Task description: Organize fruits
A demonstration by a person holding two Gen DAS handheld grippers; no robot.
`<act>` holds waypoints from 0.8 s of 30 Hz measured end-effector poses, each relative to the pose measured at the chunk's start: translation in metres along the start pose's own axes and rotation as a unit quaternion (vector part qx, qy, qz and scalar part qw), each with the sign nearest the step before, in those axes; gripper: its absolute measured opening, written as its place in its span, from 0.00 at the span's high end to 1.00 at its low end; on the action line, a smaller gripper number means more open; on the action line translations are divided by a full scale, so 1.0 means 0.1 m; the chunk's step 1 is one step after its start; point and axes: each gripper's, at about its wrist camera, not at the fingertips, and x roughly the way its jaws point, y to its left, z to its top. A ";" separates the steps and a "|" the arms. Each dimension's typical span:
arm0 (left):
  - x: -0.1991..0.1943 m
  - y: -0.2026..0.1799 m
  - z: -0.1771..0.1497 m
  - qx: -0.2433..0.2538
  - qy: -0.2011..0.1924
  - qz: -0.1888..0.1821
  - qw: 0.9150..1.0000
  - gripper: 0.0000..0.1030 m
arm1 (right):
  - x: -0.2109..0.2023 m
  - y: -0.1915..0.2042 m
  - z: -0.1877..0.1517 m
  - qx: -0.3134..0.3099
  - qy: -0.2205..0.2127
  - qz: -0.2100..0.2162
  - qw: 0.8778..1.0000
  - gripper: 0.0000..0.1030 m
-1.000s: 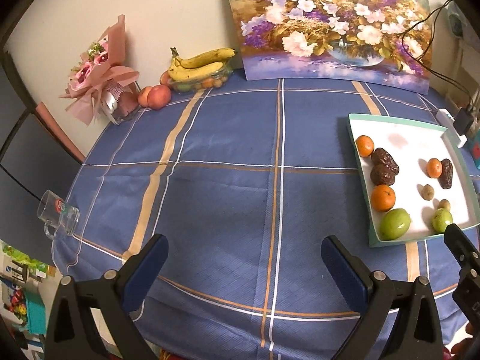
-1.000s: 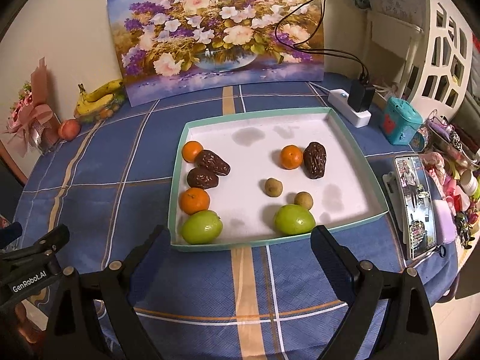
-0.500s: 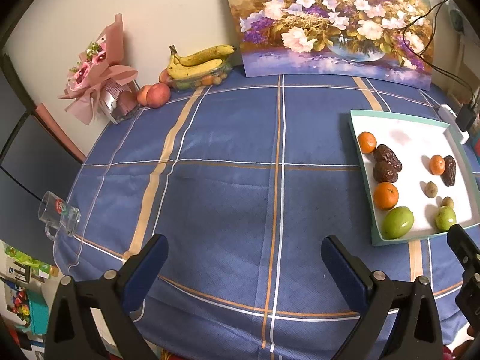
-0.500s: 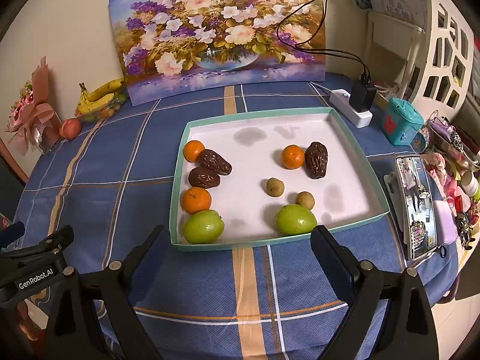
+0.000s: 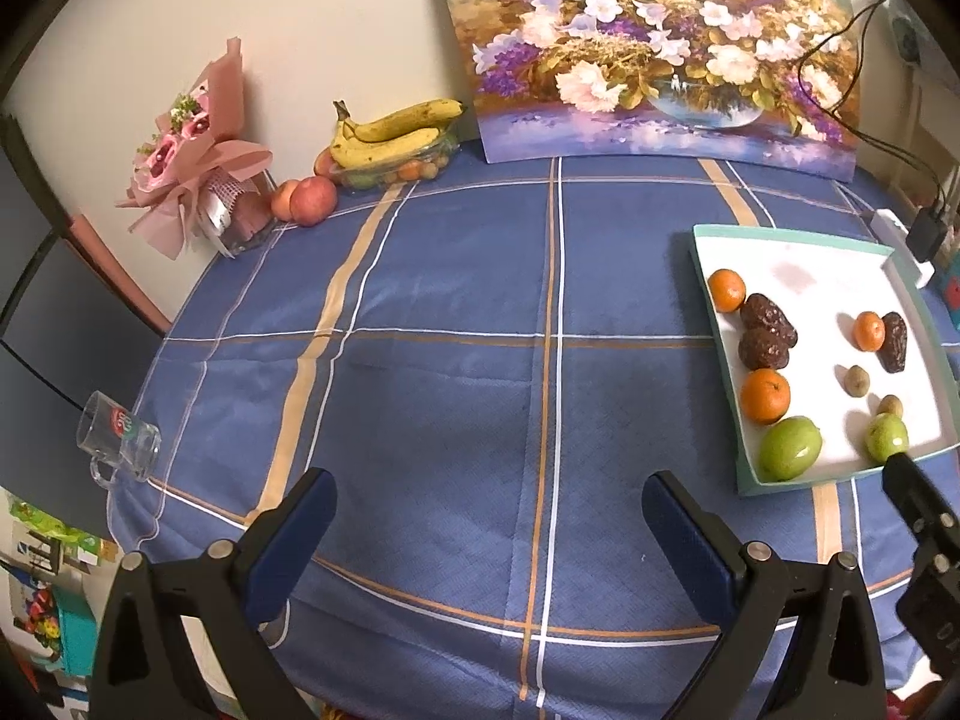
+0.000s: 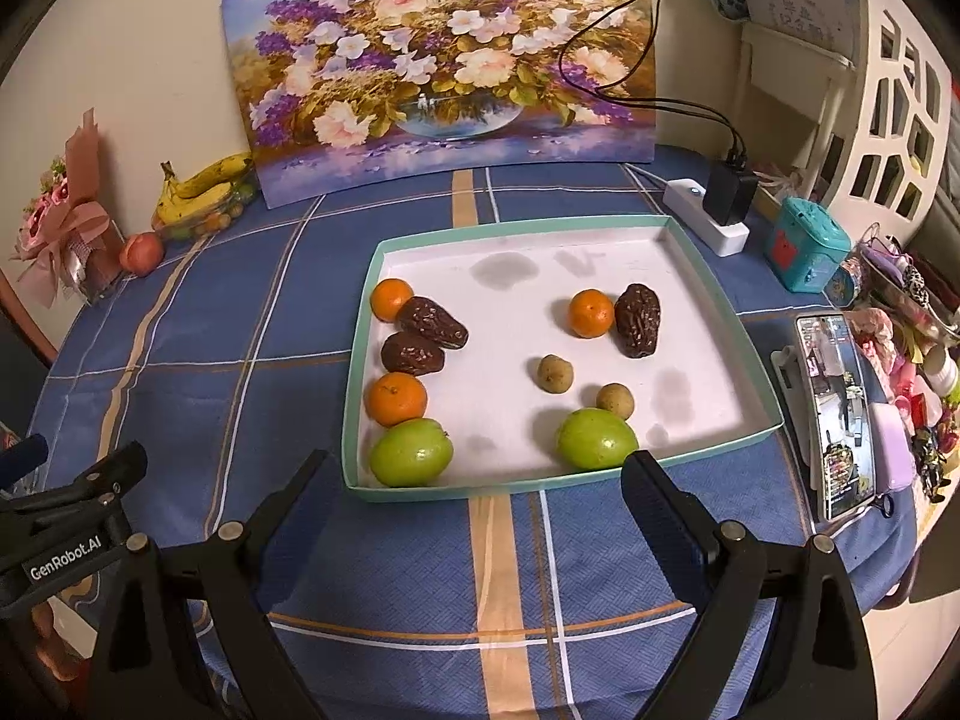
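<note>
A shallow tray (image 6: pixel 708 276) with a teal rim and white floor is set on the table (image 5: pixel 456 324), which is covered by a blue cloth with orange and white lines; the tray lies toward the table's right edge in the left wrist view. Ten fruits are counted inside it. Three oranges are seen: one (image 6: pixel 391 299) at the tray's far left, one (image 6: pixel 397 398) along the left wall, and one (image 6: pixel 591 313) right of the middle. Three dark wrinkled dates are present: two (image 6: pixel 431 320) (image 6: pixel 413 354) lie touching along the left wall between the two left oranges, and the third (image 6: pixel 638 319) lies just beside the right-hand orange. Two green fruits are placed against the near wall, one (image 6: pixel 410 453) in the near left corner and one (image 6: pixel 595 438) further right. Two small brown round fruits (image 6: pixel 554 373) (image 6: pixel 615 399) are found between the right orange and the right green fruit. At the table's far edge a bunch of bananas (image 5: pixel 390 132) over a clear container is seen, with two peaches (image 5: pixel 305 199) just beside it, near a pink bouquet (image 5: pixel 192 150). One glass mug (image 5: pixel 117 438) stands at the left edge. A flower painting (image 6: pixel 438 66) is propped along the far edge. The left gripper (image 5: pixel 486 516) is held with its tongs wide apart and empty above the bare cloth; the right gripper (image 6: pixel 474 492) is likewise spread wide and empty, at the tray's near wall.
</note>
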 end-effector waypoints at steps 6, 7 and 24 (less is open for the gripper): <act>0.01 0.02 0.01 -0.007 0.002 -0.001 1.000 0.00 | 0.00 0.01 0.00 -0.006 0.000 0.001 1.000 0.08; 0.01 0.02 0.01 -0.008 0.002 -0.001 1.000 0.00 | -0.01 0.02 0.00 -0.006 -0.001 0.002 1.000 0.08; 0.01 0.04 0.00 -0.013 0.002 0.000 1.000 0.00 | -0.01 0.03 0.00 -0.010 0.001 -0.001 1.000 0.08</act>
